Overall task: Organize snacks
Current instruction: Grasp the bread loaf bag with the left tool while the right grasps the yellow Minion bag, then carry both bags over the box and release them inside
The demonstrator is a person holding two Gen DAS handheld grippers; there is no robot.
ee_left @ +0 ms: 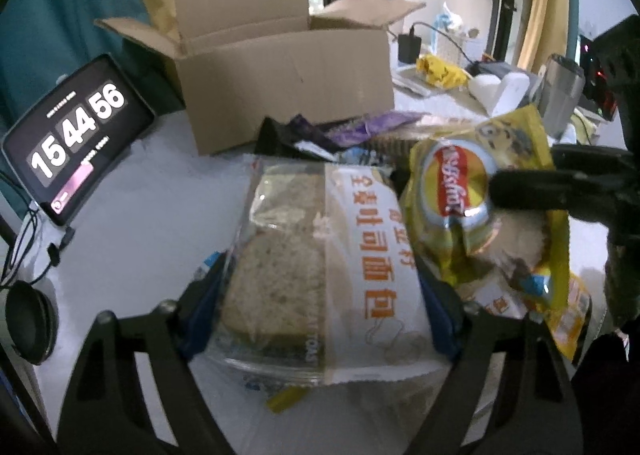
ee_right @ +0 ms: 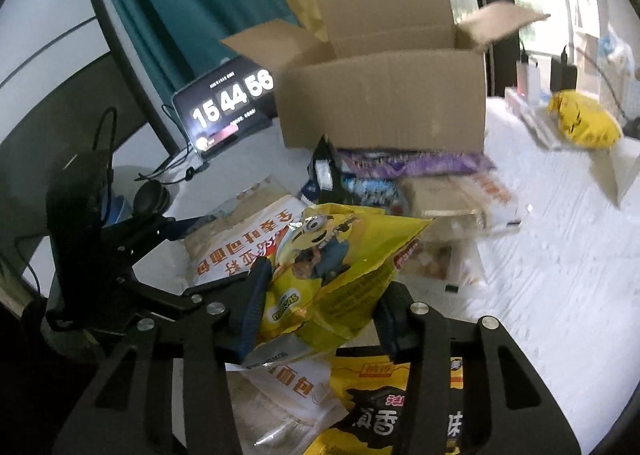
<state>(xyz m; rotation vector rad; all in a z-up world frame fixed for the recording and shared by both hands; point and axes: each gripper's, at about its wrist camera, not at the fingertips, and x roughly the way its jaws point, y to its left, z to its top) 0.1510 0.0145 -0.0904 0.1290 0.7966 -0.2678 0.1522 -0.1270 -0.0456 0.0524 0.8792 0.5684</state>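
Snacks lie heaped on the white table (ee_left: 132, 215) in front of the open brown cardboard box (ee_left: 288, 83), and in the left wrist view the left gripper (ee_left: 320, 287) has its two blue-padded fingers closed on either side of a clear-and-white bag of sliced wholemeal bread (ee_left: 320, 255), gripping it near the lens. To the right of the bread, the crinkled yellow Minions chip bag (ee_left: 480, 183) is pinched by the black finger of the right gripper (ee_left: 532, 191) coming in from the right edge. Behind them a purple wrapper (ee_left: 372, 125) rests against the foot of the box, and a black tablet (ee_left: 76, 135) showing 15 44 56 stands to the left. In the right wrist view the right gripper (ee_right: 318, 309) holds the same yellow chip bag (ee_right: 336, 255), its jaws squeezing the bag's lower part. The left gripper (ee_right: 132, 251) reaches in from the left onto the bread bag (ee_right: 240, 239). A yellow-and-black packet (ee_right: 400, 407) lies beneath the right gripper, the purple wrapper (ee_right: 420, 165) lies before the cardboard box (ee_right: 384, 103), and the tablet (ee_right: 224, 107) stands left of the box.
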